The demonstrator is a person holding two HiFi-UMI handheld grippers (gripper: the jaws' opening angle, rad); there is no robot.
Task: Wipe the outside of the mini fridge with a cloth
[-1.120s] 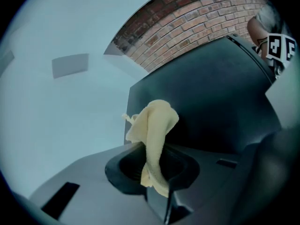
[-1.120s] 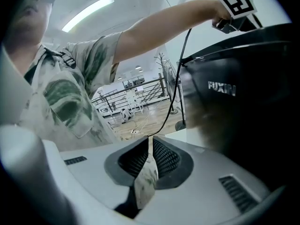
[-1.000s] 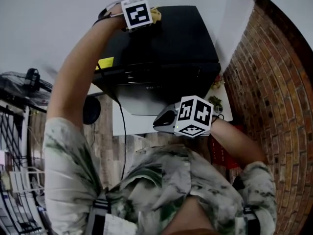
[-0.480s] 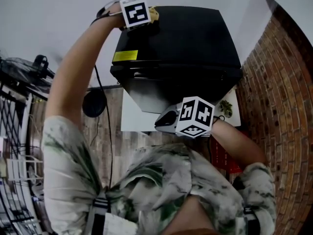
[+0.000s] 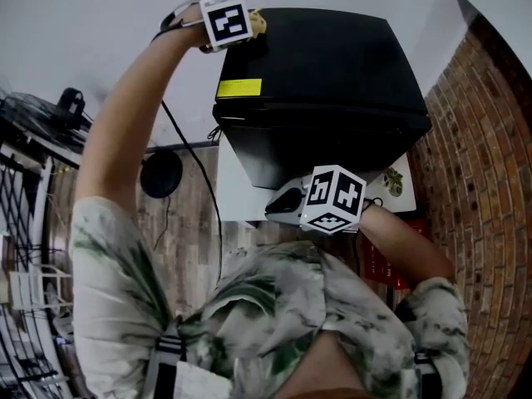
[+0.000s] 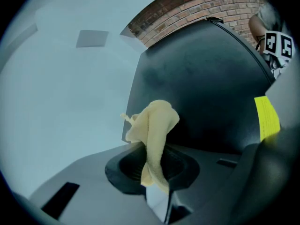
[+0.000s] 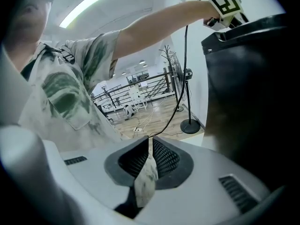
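Cloth (image 6: 152, 125), pale yellow, crumpled, long axis upright at frame centre, pinched by left gripper (image 6: 154, 172) beside mini fridge (image 5: 324, 73); right gripper (image 7: 149, 158) closed.

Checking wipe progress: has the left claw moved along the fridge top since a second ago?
Yes. Against the fridge top, the left claw and its cloth appear to have gone leftward along the rear edge, reaching the rear-left corner.

Left arm (image 5: 125, 131) stretched far forward, left gripper (image 5: 249, 30) clamped on a cloth (image 5: 260, 25), right gripper (image 5: 278, 204) near the chest, jaws together
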